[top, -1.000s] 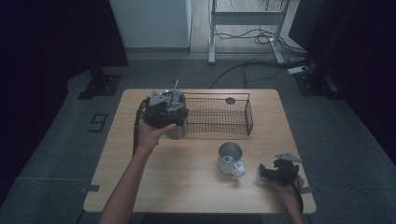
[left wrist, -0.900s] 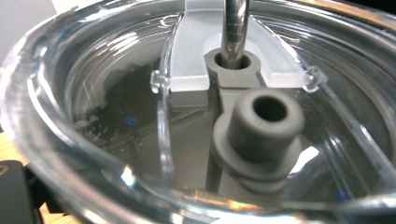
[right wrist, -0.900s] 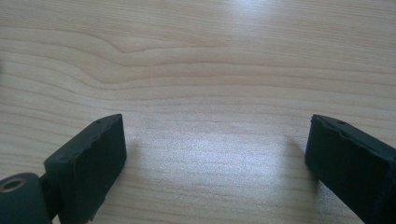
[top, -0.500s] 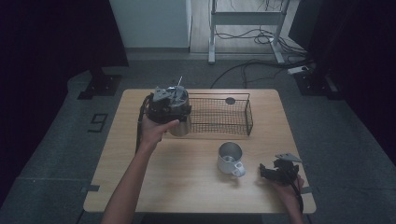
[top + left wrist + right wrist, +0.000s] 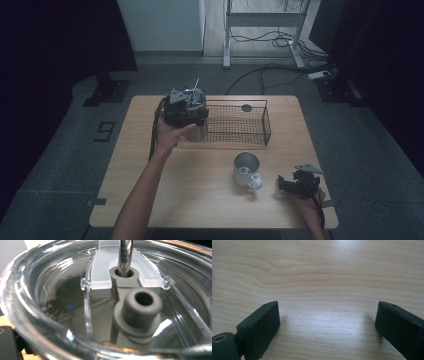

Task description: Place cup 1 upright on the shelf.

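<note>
Tumbler [image 5: 197, 127] | left claw [image 5: 184, 102] on its lid, grip unclear | right claw [image 5: 327, 322] wide, empty

The left arm stretches far over the table, its tool [image 5: 186, 107] raised. The right tool [image 5: 298, 183] rests near right, jaws wide apart.

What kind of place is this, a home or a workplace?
Probably a lab or a recording studio, not a home: the wooden table stands alone on grey carpet, cables run across the floor, and dark curtains hang at the sides.
</note>
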The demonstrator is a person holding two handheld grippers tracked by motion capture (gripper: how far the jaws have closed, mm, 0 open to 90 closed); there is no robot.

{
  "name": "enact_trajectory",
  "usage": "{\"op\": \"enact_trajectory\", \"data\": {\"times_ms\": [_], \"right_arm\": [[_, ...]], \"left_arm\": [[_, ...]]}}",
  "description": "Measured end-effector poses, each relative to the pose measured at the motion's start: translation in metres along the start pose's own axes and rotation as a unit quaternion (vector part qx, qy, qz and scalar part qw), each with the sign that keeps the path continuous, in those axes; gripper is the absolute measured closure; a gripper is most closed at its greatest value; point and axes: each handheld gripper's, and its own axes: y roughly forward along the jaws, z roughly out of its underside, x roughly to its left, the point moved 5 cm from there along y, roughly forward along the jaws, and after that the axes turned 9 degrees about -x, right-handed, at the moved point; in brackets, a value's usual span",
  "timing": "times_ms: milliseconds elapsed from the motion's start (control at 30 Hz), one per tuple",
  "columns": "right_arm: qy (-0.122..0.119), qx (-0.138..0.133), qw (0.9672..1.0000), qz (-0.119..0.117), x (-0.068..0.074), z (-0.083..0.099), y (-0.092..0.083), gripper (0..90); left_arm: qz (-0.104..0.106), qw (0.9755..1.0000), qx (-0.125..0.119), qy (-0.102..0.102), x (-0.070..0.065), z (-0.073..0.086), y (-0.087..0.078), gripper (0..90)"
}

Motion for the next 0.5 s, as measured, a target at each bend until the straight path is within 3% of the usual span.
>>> {"op": "enact_trajectory", "data": {"times_ms": [500], "right_arm": [[0.0,0.0,1.0,0.0,0.0,0.0,0.0,6.0]], "left_arm": [[-0.004,0.9999,0.007,0.011,0.003,-0.002,0.022,3.9]]}}
